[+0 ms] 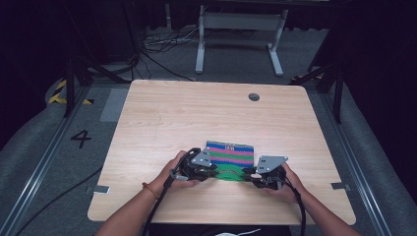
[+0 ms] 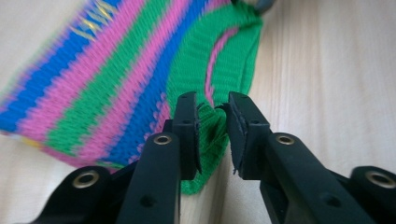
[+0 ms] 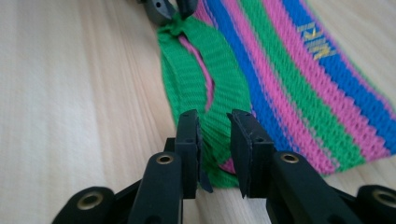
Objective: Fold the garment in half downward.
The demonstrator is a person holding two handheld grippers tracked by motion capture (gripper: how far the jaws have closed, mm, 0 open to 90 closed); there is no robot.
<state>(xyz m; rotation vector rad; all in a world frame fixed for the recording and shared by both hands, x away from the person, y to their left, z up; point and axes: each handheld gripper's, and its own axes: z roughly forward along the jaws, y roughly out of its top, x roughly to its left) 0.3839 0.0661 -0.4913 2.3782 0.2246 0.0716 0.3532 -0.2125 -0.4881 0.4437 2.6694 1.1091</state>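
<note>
A knitted cloth (image 1: 230, 153) striped in green, pink and blue lies on the wooden table (image 1: 196, 108), just in front of the person's hands. Its near green edge is lifted into a small arch between the two grippers. My left gripper (image 1: 215, 172) holds that edge at the left end; in the left gripper view (image 2: 212, 109) green fabric (image 2: 210, 121) is bunched between the jaws. At the right end my right gripper (image 1: 248, 174) is shut on the same green edge (image 3: 215, 121), seen close in the right gripper view (image 3: 214, 126). A small yellow logo (image 3: 320, 42) marks the blue stripe.
A round cable hole (image 1: 253, 97) sits near the table's far edge. Beyond the table stand a white desk frame (image 1: 241, 29) and loose cables (image 1: 162, 42) on the grey floor. A "4" (image 1: 81, 137) is marked on the floor at the left.
</note>
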